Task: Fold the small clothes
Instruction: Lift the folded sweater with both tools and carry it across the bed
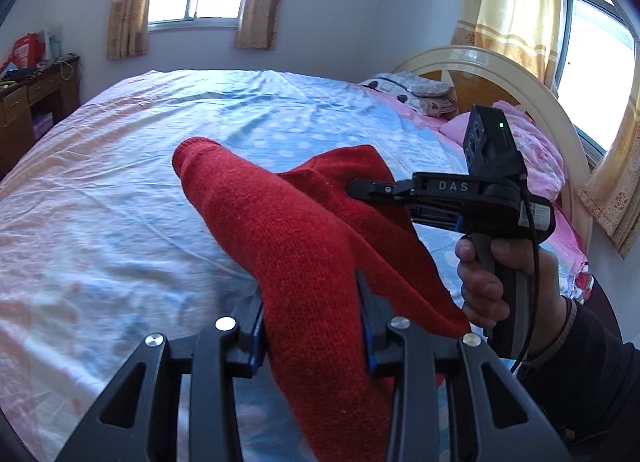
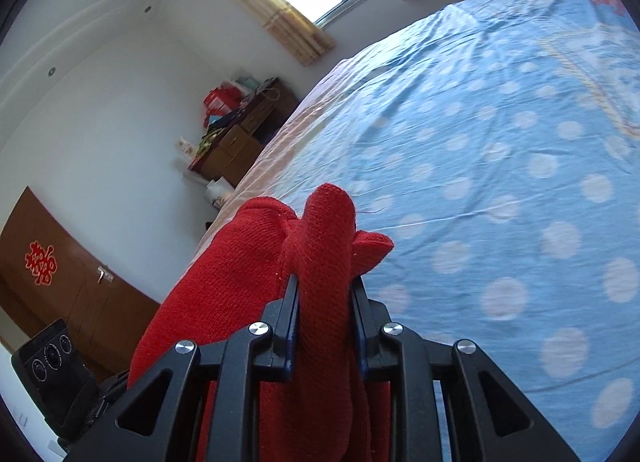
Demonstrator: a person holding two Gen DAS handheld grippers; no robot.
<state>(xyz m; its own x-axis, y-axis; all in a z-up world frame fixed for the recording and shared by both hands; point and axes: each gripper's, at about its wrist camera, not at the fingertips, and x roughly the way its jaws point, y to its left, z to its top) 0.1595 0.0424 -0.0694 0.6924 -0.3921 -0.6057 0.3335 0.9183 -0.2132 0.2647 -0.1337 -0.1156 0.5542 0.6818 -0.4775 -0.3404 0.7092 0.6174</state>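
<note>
A red knitted garment [image 1: 288, 229] hangs above the bed, held up between both grippers. In the left wrist view my left gripper [image 1: 312, 294] is shut on a thick fold of it at the bottom centre. My right gripper [image 1: 356, 187] comes in from the right, held by a hand [image 1: 480, 282], and its fingertips pinch the garment's far edge. In the right wrist view the right gripper [image 2: 325, 282] is shut on a bunched ridge of the red garment [image 2: 248, 262], which spreads away to the left.
A bed with a blue dotted sheet [image 1: 260, 109] lies below the garment. Pink bedding and pillows [image 1: 532, 149] sit by the curved headboard [image 1: 480, 61] on the right. A brown desk with clutter [image 2: 244, 129] stands against the wall past the bed's far side.
</note>
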